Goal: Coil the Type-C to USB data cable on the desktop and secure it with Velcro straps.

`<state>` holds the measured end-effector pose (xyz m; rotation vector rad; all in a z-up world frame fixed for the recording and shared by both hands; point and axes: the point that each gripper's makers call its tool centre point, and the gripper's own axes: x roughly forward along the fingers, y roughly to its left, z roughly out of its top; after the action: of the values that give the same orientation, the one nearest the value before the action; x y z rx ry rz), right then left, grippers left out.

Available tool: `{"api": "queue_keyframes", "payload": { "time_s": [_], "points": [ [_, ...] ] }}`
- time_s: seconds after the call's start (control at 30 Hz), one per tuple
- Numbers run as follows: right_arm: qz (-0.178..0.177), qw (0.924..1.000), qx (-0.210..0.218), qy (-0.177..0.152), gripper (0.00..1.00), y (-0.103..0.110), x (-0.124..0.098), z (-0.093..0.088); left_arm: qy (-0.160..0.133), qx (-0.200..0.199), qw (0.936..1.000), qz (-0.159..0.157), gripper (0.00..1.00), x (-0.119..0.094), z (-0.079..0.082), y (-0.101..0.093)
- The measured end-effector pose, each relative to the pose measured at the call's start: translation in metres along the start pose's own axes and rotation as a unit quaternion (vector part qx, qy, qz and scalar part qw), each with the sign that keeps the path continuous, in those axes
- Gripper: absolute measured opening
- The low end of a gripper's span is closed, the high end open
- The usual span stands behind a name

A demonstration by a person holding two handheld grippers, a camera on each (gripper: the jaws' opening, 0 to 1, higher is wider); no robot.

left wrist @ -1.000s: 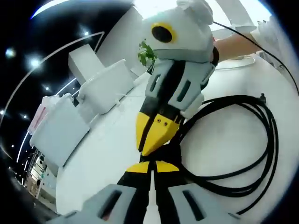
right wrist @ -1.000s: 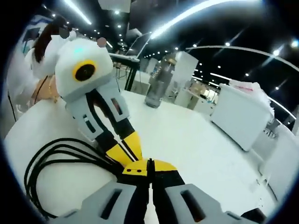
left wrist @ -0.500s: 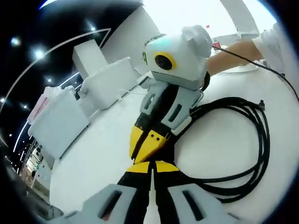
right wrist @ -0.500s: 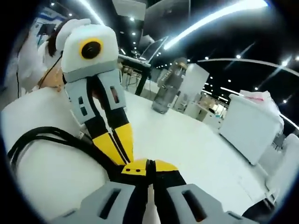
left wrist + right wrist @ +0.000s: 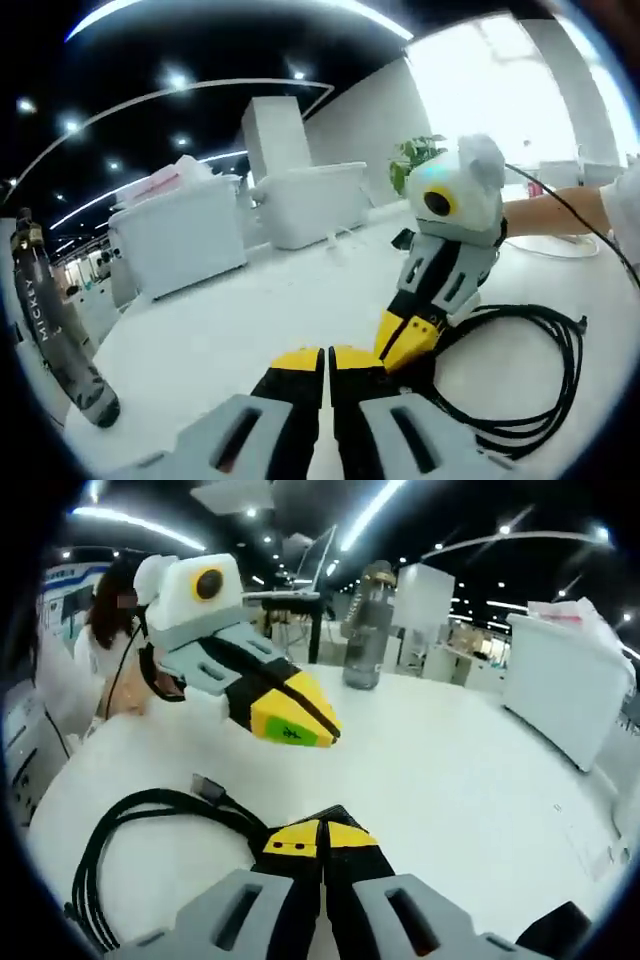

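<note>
Your left hand-held gripper [image 5: 327, 358] is low over the white desk [image 5: 230, 330], jaws together, nothing visibly between them. Your right hand-held gripper [image 5: 322, 832] is closed on the black cable [image 5: 150, 815]; the coil lies on the desk, left of it

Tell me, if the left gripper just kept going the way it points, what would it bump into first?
Probably nothing soon. Past the left gripper, shut, lies bare white desktop, then, far off, white cabinets. The right gripper and black cable sit off to one side.
</note>
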<state>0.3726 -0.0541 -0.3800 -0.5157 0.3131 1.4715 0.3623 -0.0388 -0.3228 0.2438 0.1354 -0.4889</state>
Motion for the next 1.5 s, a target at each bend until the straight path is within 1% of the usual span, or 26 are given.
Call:
{"api": "queue_keyframes", "payload": {
  "time_s": [0.03,0.2,0.27,0.33,0.37,0.4,0.43,0.47,0.53,0.57,0.6,0.63,0.7,0.73,0.77,0.83,0.93,0.97,1.0,1.03,1.1,1.2,1.23,1.37,1.43,1.5],
  "points": [
    [0.002,1.0000,0.002,0.009,0.00,-0.001,0.002,0.000,-0.002,-0.004,1.0000,0.001,0.03,0.000,0.001,0.001],
    [-0.024,0.9997,0.003,-0.005,0.00,-0.008,0.008,0.001,0.000,0.004,1.0000,0.003,0.03,0.000,0.000,-0.001],
    [-0.054,0.9981,0.010,-0.026,0.00,-0.015,0.007,0.001,0.000,0.011,0.9999,0.007,0.03,0.000,0.001,-0.001],
    [-0.073,0.9970,-0.014,-0.020,0.01,-0.019,-0.003,0.001,-0.003,0.018,0.9997,0.015,0.03,-0.001,0.002,0.001],
    [-0.074,0.9954,0.019,-0.057,0.01,-0.017,-0.012,0.012,-0.004,0.018,0.9996,0.020,0.03,-0.002,0.003,0.003],
    [-0.049,0.9893,0.065,-0.121,0.01,-0.007,-0.023,0.030,-0.006,0.016,0.9996,0.024,0.03,-0.003,0.004,0.005],
    [-0.026,0.9848,0.078,-0.153,0.01,0.001,-0.033,0.039,-0.011,0.012,0.9995,0.028,0.03,-0.004,0.006,0.007],
    [-0.020,0.9877,0.056,-0.145,0.04,0.007,-0.039,0.036,-0.017,0.007,0.9993,0.031,0.03,-0.005,0.009,0.009],
    [-0.017,0.9962,0.011,-0.085,0.18,0.015,-0.037,0.017,-0.026,-0.002,0.9991,0.033,0.03,-0.005,0.012,0.011],
    [-0.006,0.9978,0.009,-0.065,0.21,0.022,-0.032,0.009,-0.029,-0.007,0.9990,0.033,0.03,-0.006,0.014,0.011],
    [0.004,0.9986,0.005,-0.053,0.20,0.029,-0.030,0.003,-0.033,-0.011,0.9989,0.033,0.03,-0.006,0.014,0.011],
    [0.006,0.9985,-0.003,-0.054,0.20,0.030,-0.026,0.003,-0.035,-0.012,0.9988,0.033,0.04,-0.006,0.015,0.011],
    [0.004,0.9992,-0.028,-0.026,0.19,0.032,-0.019,-0.007,-0.035,-0.010,0.9987,0.034,0.04,-0.007,0.015,0.011],
    [-0.010,0.9981,-0.052,-0.033,0.13,0.028,-0.017,-0.004,-0.036,-0.009,0.9987,0.036,0.04,-0.008,0.016,0.012],
    [-0.021,0.9967,-0.069,-0.037,0.12,0.023,-0.016,0.000,-0.037,-0.008,0.9986,0.038,0.04,-0.008,0.016,0.012],
    [-0.002,0.9991,-0.039,-0.019,0.09,0.027,-0.013,0.000,-0.041,-0.009,0.9982,0.042,0.04,-0.010,0.018,0.014],
    [-0.010,0.9964,-0.084,-0.003,0.06,0.025,-0.009,0.005,-0.050,-0.013,0.9972,0.053,0.04,-0.013,0.022,0.020],
    [-0.010,0.9968,-0.080,-0.006,0.05,0.025,-0.008,0.010,-0.056,-0.014,0.9964,0.061,0.04,-0.015,0.024,0.024],
    [-0.015,0.9969,-0.076,-0.011,0.05,0.022,-0.006,0.016,-0.063,-0.014,0.9952,0.073,0.04,-0.017,0.027,0.029],
    [-0.044,0.9966,-0.056,-0.040,0.04,0.010,-0.003,0.031,-0.076,-0.015,0.9925,0.095,0.04,-0.022,0.032,0.037],
    [-0.074,0.9937,-0.050,-0.067,0.04,-0.007,0.002,0.049,-0.095,-0.005,0.9872,0.128,0.04,-0.031,0.041,0.051],
    [-0.118,0.9884,-0.044,-0.086,0.04,-0.033,0.017,0.070,-0.126,0.001,0.9760,0.178,0.04,-0.048,0.053,0.071],
    [-0.121,0.9876,-0.046,-0.089,0.04,-0.035,0.022,0.073,-0.139,-0.007,0.9724,0.187,0.04,-0.053,0.057,0.076],
    [-0.155,0.9818,-0.039,-0.103,0.06,-0.057,0.048,0.091,-0.177,-0.064,0.9614,0.201,0.04,-0.063,0.060,0.089],
    [-0.167,0.9800,-0.006,-0.108,0.11,-0.065,0.059,0.094,-0.182,-0.081,0.9585,0.204,0.04,-0.063,0.056,0.095],
    [-0.181,0.9719,0.038,-0.146,0.14,-0.071,0.059,0.103,-0.188,-0.100,0.9553,0.205,0.04,-0.062,0.053,0.098]
  ]
}}
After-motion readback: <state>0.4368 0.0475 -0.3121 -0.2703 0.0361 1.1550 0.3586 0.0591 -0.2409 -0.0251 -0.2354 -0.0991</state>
